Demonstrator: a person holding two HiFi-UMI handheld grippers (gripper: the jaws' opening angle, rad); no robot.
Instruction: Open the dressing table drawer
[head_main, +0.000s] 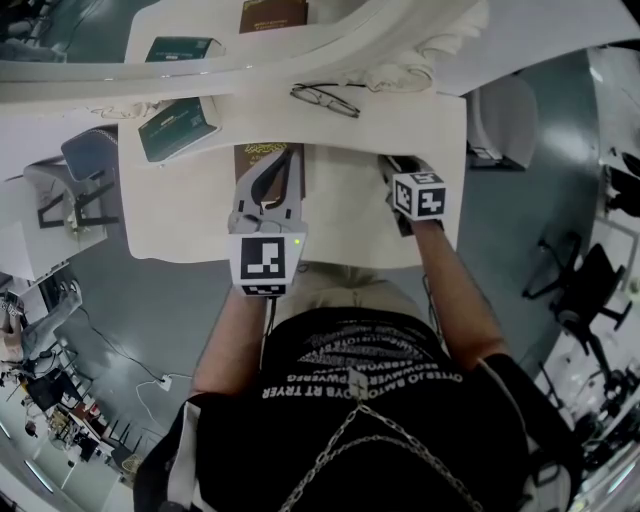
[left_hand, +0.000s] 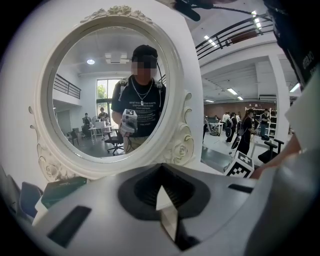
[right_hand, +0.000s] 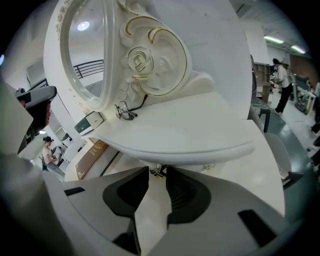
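Though gold-printed, brown booklet (head_main: 256, 153) cover illegible.

Smooth, semi-gloss white dressing table (right_hand: 200, 130) with a shiny metal drawer knob (right_hand: 158, 171).

Bare tabletop (head_main: 345, 210) mid-right; booklet (head_main: 250, 155), green box (head_main: 178, 128) left, glasses (head_main: 325, 100) + mirror frame (head_main: 330, 45) at back.

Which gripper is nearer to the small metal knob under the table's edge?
Right. The knob shows in the gap at the tips of the right gripper's open jaws. The left gripper, jaws shut, hangs over the brown booklet on the tabletop.
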